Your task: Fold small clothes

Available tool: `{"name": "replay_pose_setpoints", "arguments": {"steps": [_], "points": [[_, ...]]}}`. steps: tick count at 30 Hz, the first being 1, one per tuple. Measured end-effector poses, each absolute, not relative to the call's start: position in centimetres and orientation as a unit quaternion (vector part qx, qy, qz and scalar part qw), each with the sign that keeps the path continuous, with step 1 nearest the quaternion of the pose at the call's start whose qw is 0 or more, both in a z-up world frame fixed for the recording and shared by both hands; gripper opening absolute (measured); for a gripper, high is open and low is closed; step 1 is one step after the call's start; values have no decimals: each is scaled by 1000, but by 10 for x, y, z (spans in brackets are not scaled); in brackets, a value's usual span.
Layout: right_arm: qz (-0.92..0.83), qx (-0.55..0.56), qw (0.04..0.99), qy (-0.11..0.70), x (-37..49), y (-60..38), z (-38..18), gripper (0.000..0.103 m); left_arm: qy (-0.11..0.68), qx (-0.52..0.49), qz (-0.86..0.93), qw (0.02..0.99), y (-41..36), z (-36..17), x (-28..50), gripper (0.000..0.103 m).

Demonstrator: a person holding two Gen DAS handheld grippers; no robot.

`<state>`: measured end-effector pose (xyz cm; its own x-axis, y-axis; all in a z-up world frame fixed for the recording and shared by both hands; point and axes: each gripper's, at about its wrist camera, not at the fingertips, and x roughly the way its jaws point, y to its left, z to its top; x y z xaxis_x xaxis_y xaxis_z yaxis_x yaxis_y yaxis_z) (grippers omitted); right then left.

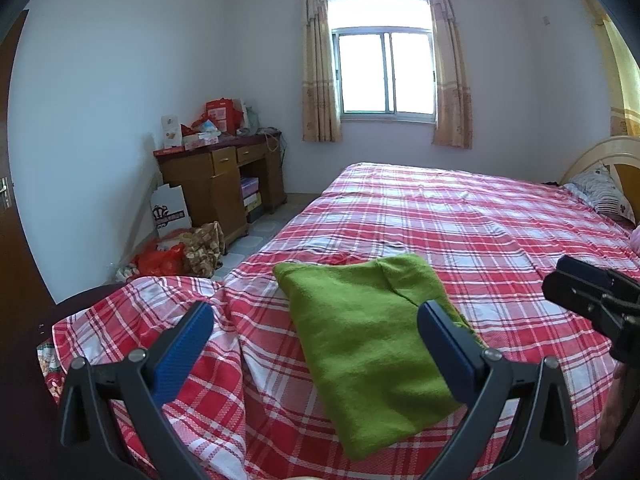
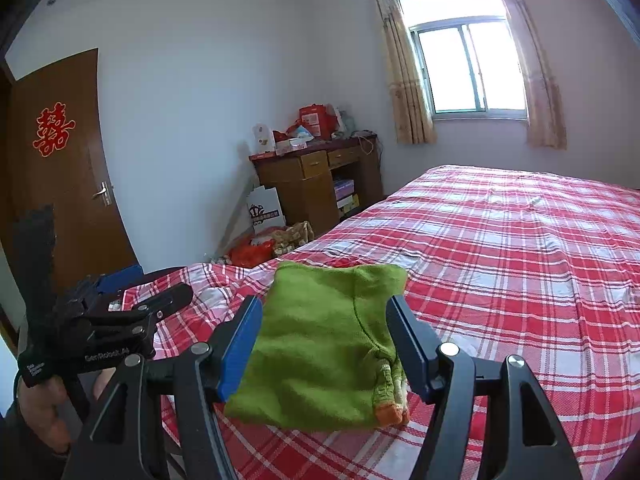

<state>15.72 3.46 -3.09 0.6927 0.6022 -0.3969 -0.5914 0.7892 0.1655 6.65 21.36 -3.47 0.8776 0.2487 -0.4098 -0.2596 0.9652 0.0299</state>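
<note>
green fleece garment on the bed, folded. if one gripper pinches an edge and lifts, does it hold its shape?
Probably not. The folded green fleece garment looks soft and limp, so it would likely droop and unfold. It looks light. Its fuzzy nap may cling to the red plaid bedsheet, so a push would likely bunch it.

the right gripper (image 2: 324,320) hangs above a folded green garment (image 2: 320,344) with its jaws apart, nothing pinched between them. the garment lies on a bed (image 2: 520,264) (red and white plaid sheet). at left the left gripper (image 2: 160,304) sits in a person's hand (image 2: 44,408).
</note>
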Motion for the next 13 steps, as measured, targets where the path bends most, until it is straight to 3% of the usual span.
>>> {"name": "replay_pose_setpoints", "arguments": {"steps": [13], "points": [[324,14,918,229,159,34,-37,66,199,-2,129,972,211,-36,65,103]]}}
